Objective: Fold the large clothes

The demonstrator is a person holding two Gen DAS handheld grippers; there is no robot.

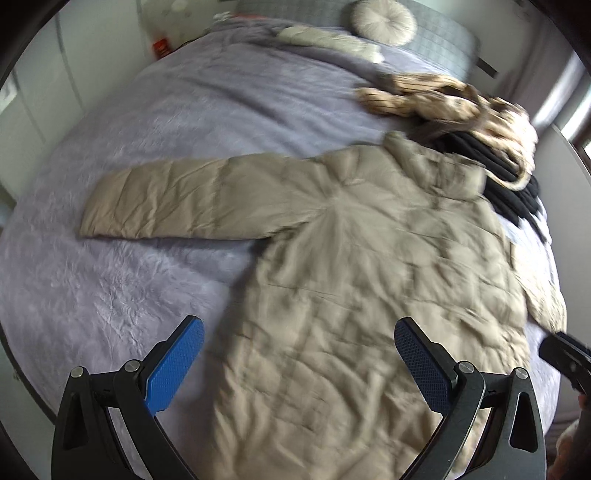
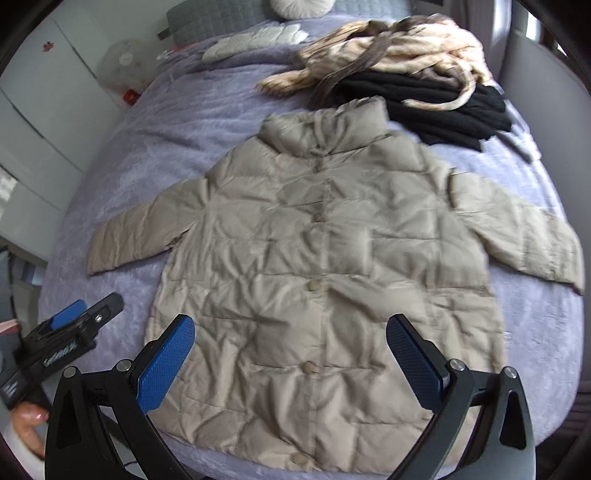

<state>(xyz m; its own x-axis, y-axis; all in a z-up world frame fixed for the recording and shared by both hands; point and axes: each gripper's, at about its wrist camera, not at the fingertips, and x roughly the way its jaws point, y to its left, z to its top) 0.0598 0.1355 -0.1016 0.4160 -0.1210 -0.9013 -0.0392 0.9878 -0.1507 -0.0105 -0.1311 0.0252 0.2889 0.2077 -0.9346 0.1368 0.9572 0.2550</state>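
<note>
A beige quilted puffer jacket (image 2: 325, 251) lies flat, front up and buttoned, on the lavender bedspread (image 2: 155, 140), both sleeves spread out. It also shows in the left wrist view (image 1: 351, 266), with its left sleeve (image 1: 177, 203) stretched out. My left gripper (image 1: 299, 354) is open and empty above the jacket's lower left side. It also shows at the left edge of the right wrist view (image 2: 77, 321). My right gripper (image 2: 290, 350) is open and empty above the jacket's hem. Part of it shows in the left wrist view (image 1: 565, 354).
A heap of cream striped and black clothes (image 2: 406, 74) lies beyond the jacket's collar. A folded pale garment (image 2: 255, 40) and a round cushion (image 1: 384, 22) lie near the grey headboard (image 1: 443, 40). White cabinets (image 2: 40, 122) stand left of the bed.
</note>
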